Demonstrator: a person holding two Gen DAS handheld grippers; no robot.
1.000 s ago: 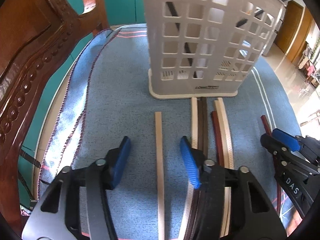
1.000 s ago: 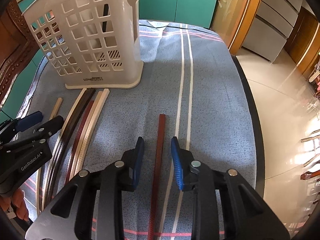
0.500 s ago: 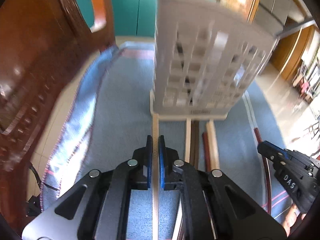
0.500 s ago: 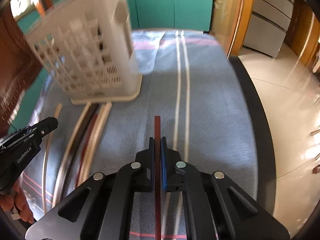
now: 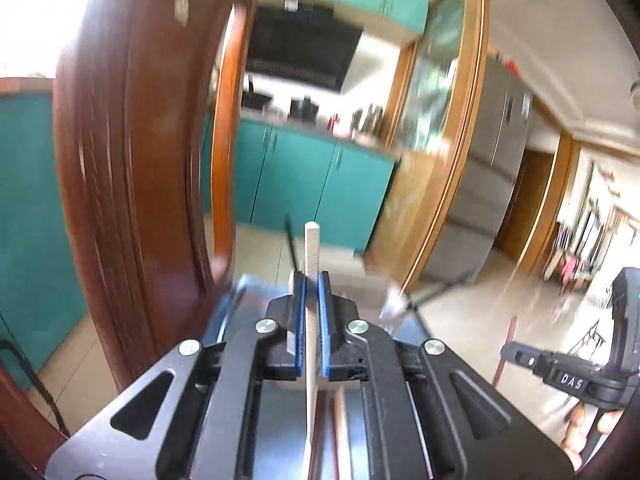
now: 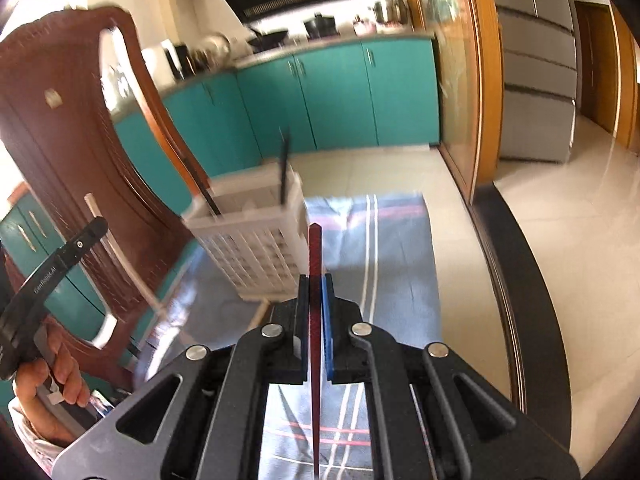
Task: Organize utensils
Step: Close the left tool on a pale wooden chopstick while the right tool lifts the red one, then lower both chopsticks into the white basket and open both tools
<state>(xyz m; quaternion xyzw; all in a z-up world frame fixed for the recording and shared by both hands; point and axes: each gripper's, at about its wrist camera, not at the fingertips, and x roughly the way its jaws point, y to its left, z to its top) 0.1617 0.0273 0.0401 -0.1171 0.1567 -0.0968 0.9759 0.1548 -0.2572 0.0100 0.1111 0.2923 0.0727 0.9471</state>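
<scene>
Grippers both loaded: our left gripper (image 5: 311, 292) is clamped on the pale chopstick (image 5: 311, 248), our right gripper (image 6: 316, 292) on the red chopstick (image 6: 315, 248). Each stick runs straight along the jaws, tip poking out ahead, tail trailing back under the body. White basket (image 6: 260, 248) stands on the blue cloth (image 6: 400, 280) ahead and below, left of the right tip, with dark sticks already upright in it. Left view mostly hides the basket behind the jaws. We judge both sticks need tipping tip-down over the rim; right looks nearer.
</scene>
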